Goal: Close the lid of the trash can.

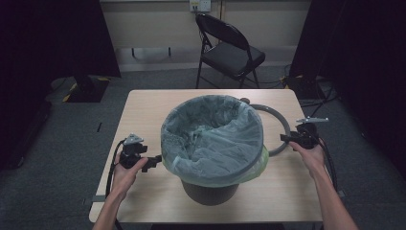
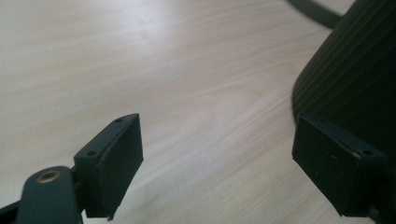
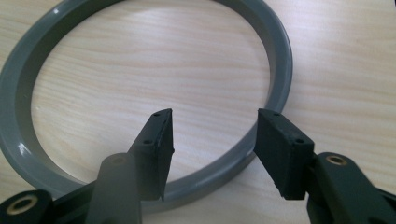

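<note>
The grey ring (image 3: 140, 60) lies flat on the desk (image 1: 143, 110), just right of the lined bin (image 1: 210, 139), partly tucked behind it in the high view. We judge it a stiff plastic hoop, light and smooth, probably a bit slippery, so the rim itself is the place to take it, one pad inside and one outside. Being round, it has no long axis; its opening faces straight up.

Our right claw (image 3: 212, 149) is right on it: in the right gripper view the jaws straddle the near arc of the rim, gaping but apart from it, nothing pinched yet. The band passes under the gap between them.

The bin wears a pale green bag (image 1: 210, 129), draped over the lip and crumpled inside, soft and thin, and we guess it would tear if snagged. Our left claw (image 2: 217, 163) sits low by the bin's dark ribbed wall (image 2: 355, 70), jaws wide and empty, above bare wood. Beyond the desk stands a folding chair (image 1: 230, 52).
</note>
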The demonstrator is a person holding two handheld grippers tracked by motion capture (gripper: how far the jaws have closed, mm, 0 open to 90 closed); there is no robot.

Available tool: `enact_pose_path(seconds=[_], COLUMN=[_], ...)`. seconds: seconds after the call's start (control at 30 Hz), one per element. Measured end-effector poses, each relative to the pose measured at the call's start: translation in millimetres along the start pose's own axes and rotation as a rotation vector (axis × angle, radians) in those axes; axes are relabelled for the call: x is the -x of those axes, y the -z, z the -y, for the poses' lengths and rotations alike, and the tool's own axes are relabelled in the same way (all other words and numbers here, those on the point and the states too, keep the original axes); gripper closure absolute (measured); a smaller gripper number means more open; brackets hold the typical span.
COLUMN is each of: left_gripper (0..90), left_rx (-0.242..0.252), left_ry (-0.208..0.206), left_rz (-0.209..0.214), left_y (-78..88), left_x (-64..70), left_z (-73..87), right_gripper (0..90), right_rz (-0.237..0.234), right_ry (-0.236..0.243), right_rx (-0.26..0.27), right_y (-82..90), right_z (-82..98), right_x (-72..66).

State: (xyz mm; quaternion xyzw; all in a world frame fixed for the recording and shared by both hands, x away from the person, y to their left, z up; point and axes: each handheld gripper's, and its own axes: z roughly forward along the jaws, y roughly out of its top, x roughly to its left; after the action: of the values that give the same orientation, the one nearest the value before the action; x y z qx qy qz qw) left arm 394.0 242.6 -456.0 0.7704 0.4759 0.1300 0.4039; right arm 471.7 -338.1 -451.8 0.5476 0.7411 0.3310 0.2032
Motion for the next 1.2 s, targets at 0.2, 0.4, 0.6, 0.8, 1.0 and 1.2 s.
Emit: enact_pose_path(seconds=[0.2,0.4,0.6,0.8,1.0,1.2], left_gripper=[16.1,16.3,15.1,10.7,7.8,6.1], left_rx=[-0.089,-0.110,-0.067,-0.053,-0.046,-0.049], left_ry=[-0.016,-0.048,-0.074,-0.094,-0.117,-0.119], left_rz=[-0.041,-0.071,-0.132,-0.149,-0.143,-0.150], left_y=[-9.6,-20.6,-26.3,-31.3,-32.0,-33.2], left_x=[-1.2,4.4,9.1,12.4,9.0,8.3], left_z=[21.1,26.3,33.5,35.5,36.2,35.2], right_gripper=[47.9,48.5,51.3,54.2,52.2,59.4], right_rz=[0.043,0.049,0.087,0.116,0.122,0.142], right_ry=[0.003,-0.025,-0.039,-0.020,-0.040,-0.059], right_rx=[-0.052,-0.064,-0.112,-0.116,-0.155,-0.186], right_y=[-8.3,-16.0,-20.0,-21.6,-22.2,-27.4], right_z=[11.2,16.3,17.5,18.5,13.9,5.3], right_x=[0.7,0.7,3.4,6.9,8.1,6.2])
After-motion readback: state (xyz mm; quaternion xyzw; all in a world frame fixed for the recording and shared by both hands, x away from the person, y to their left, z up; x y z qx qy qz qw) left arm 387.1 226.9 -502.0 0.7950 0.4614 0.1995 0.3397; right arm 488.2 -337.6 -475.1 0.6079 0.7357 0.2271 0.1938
